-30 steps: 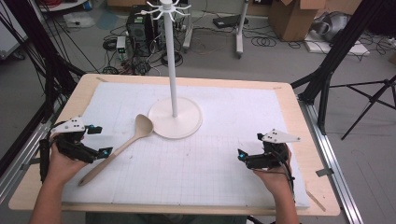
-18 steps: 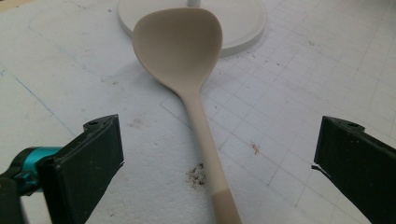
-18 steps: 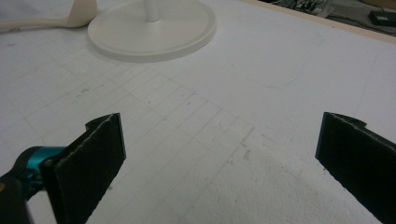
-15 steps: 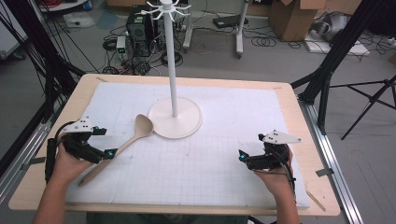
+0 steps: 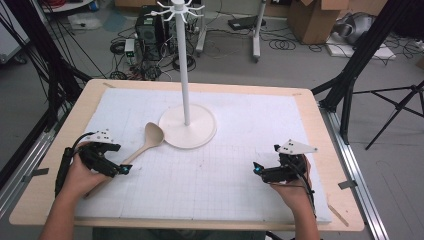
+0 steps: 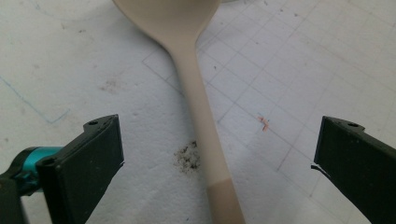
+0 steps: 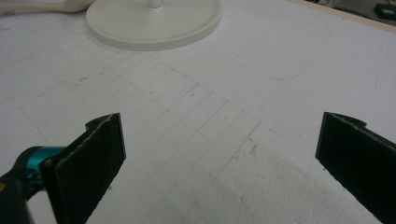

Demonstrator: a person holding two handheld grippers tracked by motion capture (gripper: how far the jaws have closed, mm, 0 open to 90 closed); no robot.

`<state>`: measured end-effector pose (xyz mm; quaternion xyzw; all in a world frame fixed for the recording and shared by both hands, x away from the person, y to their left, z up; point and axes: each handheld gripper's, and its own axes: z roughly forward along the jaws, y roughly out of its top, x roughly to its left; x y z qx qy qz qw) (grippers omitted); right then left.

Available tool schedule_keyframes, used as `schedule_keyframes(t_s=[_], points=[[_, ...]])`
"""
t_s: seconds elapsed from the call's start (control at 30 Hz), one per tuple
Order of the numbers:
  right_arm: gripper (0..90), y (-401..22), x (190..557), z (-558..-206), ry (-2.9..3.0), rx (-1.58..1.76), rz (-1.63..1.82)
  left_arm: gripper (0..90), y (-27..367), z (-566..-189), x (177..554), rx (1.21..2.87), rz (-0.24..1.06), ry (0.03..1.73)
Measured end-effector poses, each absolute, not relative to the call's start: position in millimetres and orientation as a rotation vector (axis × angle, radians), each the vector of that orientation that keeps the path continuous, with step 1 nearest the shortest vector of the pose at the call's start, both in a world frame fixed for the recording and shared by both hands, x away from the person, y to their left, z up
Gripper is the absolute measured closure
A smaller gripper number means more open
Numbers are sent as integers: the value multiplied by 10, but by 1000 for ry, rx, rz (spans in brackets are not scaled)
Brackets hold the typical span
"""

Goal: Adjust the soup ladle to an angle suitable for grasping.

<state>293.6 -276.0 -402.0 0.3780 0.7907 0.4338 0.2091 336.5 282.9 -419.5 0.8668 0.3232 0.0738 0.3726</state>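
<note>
A beige wooden spoon (image 5: 144, 142) lies on the white gridded mat (image 5: 210, 185), its bowl beside the round base of a white hook stand (image 5: 187, 125). My left gripper (image 5: 116, 168) is open over the spoon's handle. In the left gripper view the handle (image 6: 201, 121) runs up between the two wide-apart jaws, with the spoon's bowl at the top edge. My right gripper (image 5: 261, 171) rests open on the mat at the front right, nothing between its jaws. The right gripper view looks across the mat to the stand's base (image 7: 154, 21).
The stand's white pole (image 5: 183, 60) rises from the mat's middle back, with hooks at its top. The mat covers a wooden table (image 5: 330, 150). Black tripod legs, cables and boxes stand on the floor beyond the table.
My left gripper has moved right and forward along the spoon's handle, now straddling it. The spoon and my right gripper have stayed in place.
</note>
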Motion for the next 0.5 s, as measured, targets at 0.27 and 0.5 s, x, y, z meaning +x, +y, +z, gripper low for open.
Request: schedule_keyframes(t_s=[0.27, 0.5], points=[[0, -2779, 2941, -4022, 2197, 1056, 1210, 142, 2803, -4239, 3388, 2302, 172, 875], [0, -2774, 2945, -4044, 2207, 1063, 1192, 257, 2784, -4214, 3384, 2339, 176, 872]])
